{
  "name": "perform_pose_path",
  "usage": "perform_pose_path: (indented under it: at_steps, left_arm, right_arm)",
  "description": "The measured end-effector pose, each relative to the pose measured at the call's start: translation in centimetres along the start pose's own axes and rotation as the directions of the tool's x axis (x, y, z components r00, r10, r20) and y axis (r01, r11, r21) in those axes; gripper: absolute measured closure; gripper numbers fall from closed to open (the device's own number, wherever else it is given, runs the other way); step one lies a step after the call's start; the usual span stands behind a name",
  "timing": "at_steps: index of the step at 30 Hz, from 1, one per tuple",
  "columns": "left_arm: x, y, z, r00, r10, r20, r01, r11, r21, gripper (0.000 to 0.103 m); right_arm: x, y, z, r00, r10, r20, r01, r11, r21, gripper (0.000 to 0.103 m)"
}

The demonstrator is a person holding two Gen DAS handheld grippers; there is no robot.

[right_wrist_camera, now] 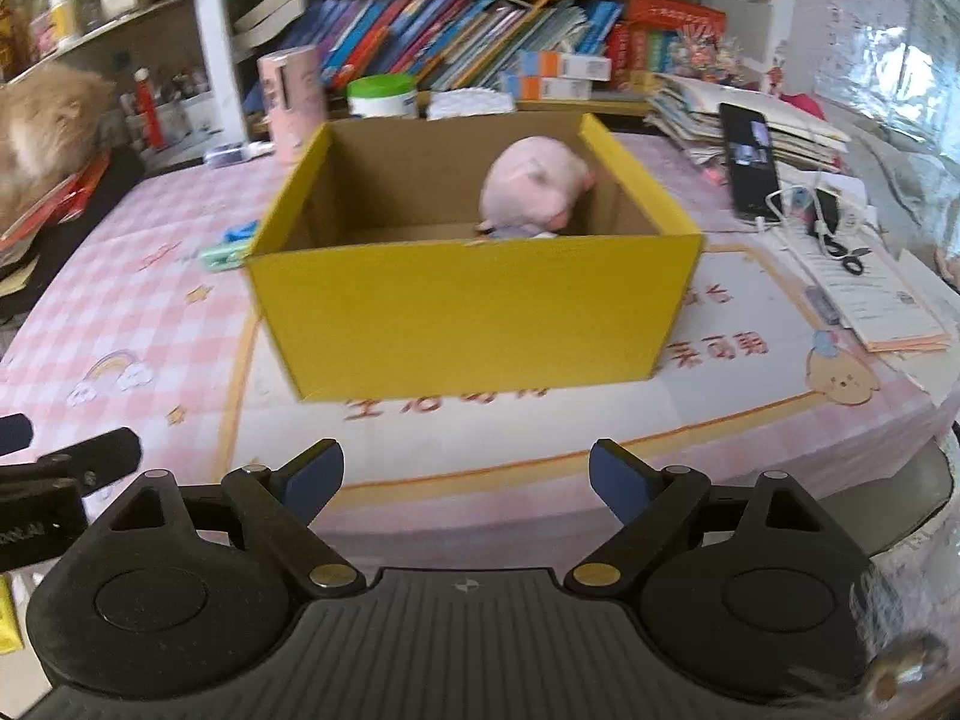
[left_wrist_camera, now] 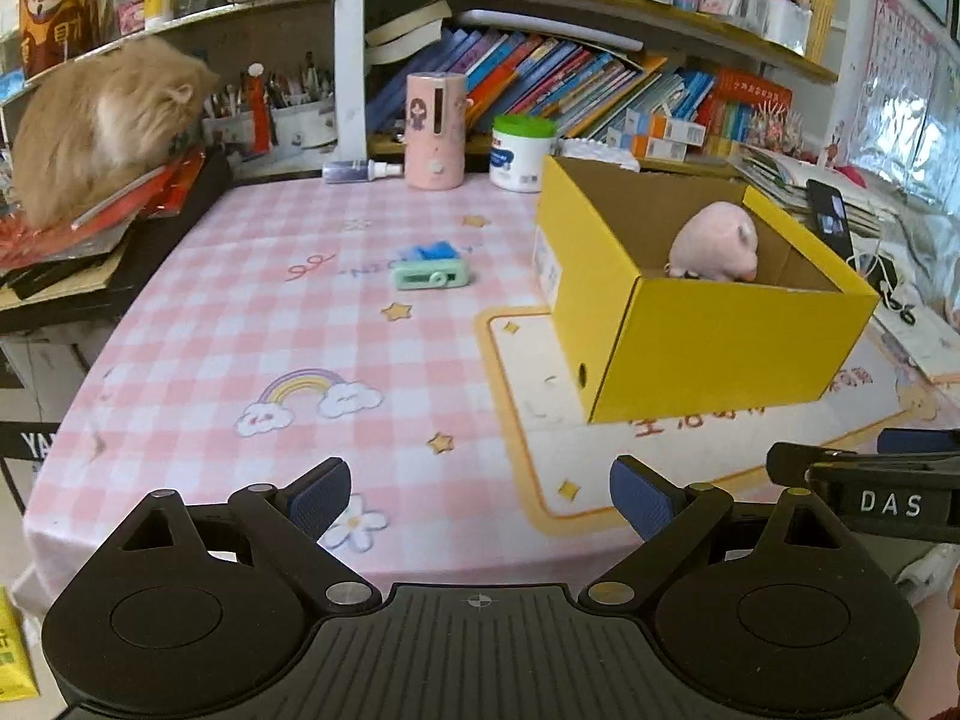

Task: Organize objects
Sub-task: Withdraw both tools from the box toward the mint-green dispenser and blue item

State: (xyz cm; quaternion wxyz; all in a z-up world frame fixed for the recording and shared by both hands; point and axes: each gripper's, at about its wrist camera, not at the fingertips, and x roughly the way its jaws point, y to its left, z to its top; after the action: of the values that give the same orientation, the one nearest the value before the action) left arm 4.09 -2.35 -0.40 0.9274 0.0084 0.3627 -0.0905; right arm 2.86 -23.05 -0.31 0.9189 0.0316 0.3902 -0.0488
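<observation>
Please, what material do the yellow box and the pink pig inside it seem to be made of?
Box: likely cardboard, matte yellow outside; the inner walls are plain brown and the folded edges are sharp. Pig: probably plush fabric, soft and matte; its outline is rounded and slightly fuzzy, without shine, though the picture is blurred.

Table (left_wrist_camera: 252,324) has a pink checked cloth with rainbows and stars; a yellow box (left_wrist_camera: 708,348) sits right of centre; a small green gadget (left_wrist_camera: 431,273) lies mid-frame with something blue just behind; along the far edge there's a spray bottle (left_wrist_camera: 360,170) on its side, a pink canister (left_wrist_camera: 435,129), a green-lidded tub (left_wrist_camera: 521,153); phone (right_wrist_camera: 747,163) and papers (right_wrist_camera: 870,294) at right.
</observation>
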Motion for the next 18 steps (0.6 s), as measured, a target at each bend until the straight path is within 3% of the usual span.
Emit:
perform_pose_path:
  at_steps: [18]
  left_arm:
    - [-3.3, 4.9, -2.6, 0.998, 0.055, -0.014, -0.055, 0.998, 0.01, 0.008]
  right_arm:
    - [-1.9, 6.9, -2.5, 0.997, 0.077, -0.015, -0.078, 0.995, -0.067, 0.015]
